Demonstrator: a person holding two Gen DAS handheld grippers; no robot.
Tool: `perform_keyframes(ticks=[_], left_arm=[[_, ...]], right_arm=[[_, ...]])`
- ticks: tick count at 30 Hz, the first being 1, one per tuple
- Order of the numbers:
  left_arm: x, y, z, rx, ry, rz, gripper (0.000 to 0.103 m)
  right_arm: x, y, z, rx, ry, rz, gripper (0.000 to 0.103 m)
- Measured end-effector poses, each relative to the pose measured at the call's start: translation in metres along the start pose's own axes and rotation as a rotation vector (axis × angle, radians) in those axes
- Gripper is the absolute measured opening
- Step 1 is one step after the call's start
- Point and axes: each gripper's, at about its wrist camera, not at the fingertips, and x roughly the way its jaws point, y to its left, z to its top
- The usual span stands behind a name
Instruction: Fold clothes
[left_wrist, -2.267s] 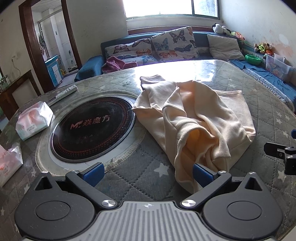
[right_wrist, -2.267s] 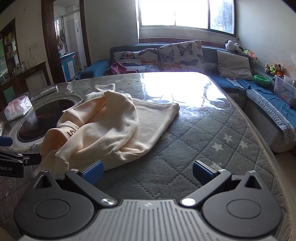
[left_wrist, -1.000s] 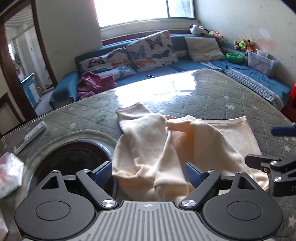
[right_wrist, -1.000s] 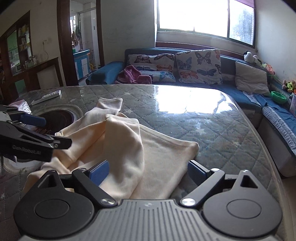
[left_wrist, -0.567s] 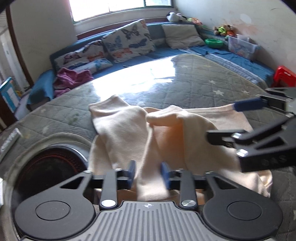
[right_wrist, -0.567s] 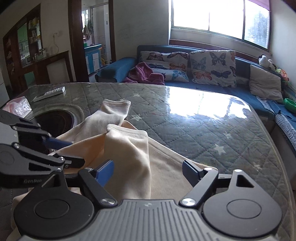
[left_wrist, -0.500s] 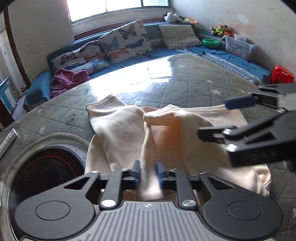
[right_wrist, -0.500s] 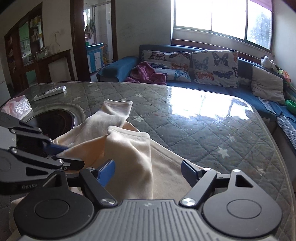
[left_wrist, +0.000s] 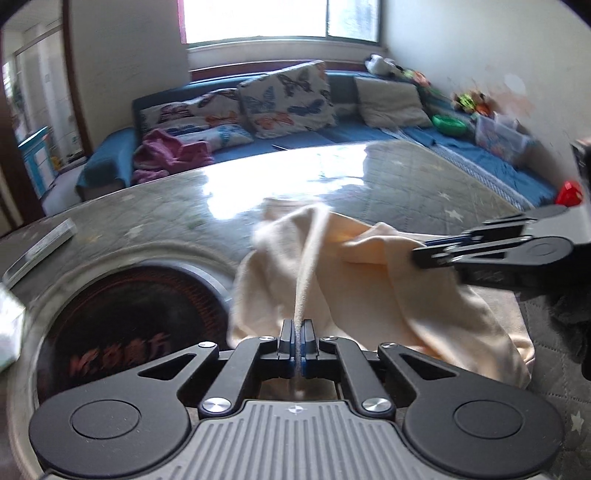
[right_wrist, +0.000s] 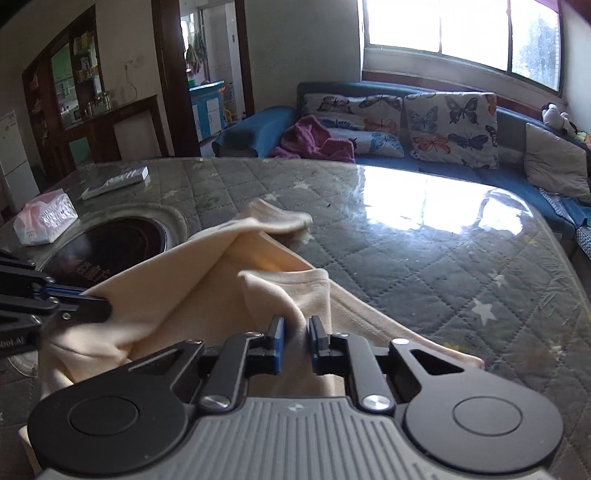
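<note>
A cream sweatshirt (left_wrist: 373, 280) lies bunched on the quilted grey table cover (left_wrist: 406, 173). My left gripper (left_wrist: 296, 341) is shut on a thin edge of it, and the fabric runs up taut from the jaws. My right gripper (right_wrist: 295, 341) is shut on another fold of the sweatshirt (right_wrist: 207, 280), with cloth bunched between its blue pads. The right gripper also shows in the left wrist view (left_wrist: 421, 254), pinching the cloth at the right. The left gripper shows in the right wrist view (right_wrist: 99, 301) at the left edge, holding the cloth. One sleeve cuff (right_wrist: 275, 218) is lifted off the table.
A round black induction hob (left_wrist: 122, 310) is set into the table at the left. A tissue pack (right_wrist: 44, 218) and a remote (right_wrist: 116, 181) lie beyond it. A blue sofa with butterfly cushions (left_wrist: 284, 99) runs behind the table.
Both grippers went from open beside the sweatshirt to shut on it. The cloth has been lifted and pulled up between them, and the cuff has risen off the table.
</note>
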Motion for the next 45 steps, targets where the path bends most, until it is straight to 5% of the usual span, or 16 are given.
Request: perform_keyframes(ticks=[9,18,21,25,39,45], left_arm=[[-0.048,0.037,-0.038,-0.121,-0.013,0.062,0.003],[-0.071,0.045,-0.078,-0.187,0.045,0.065,0.003],[-0.070,0.046,-0.085,-0.191,0.065,0.059,0.003],[-0.071,0.046,-0.087,-0.191,0.074,0.059,0.003],[-0.096,0.025,-0.109,-0.126,0.084,-0.027,0.003],[-0.102,0.021,-0.120,-0.096,0.127,-0.067,0.003]], right_arm=[[-0.036,-0.010,-0.001,0.018,-0.048,-0.015,0.011],[0.005,0.018,-0.001,-0.088,-0.001,0.014,0.050],[0.020,0.024,-0.004,-0.117,0.019,-0.006,0.045],[0.016,0.018,-0.006,-0.085,0.008,-0.018,0.008],[-0.139,-0.058,-0.041,0.028,-0.185,-0.237,0.005],[-0.180,-0.096,-0.092,0.137,-0.105,-0.337,0.005]])
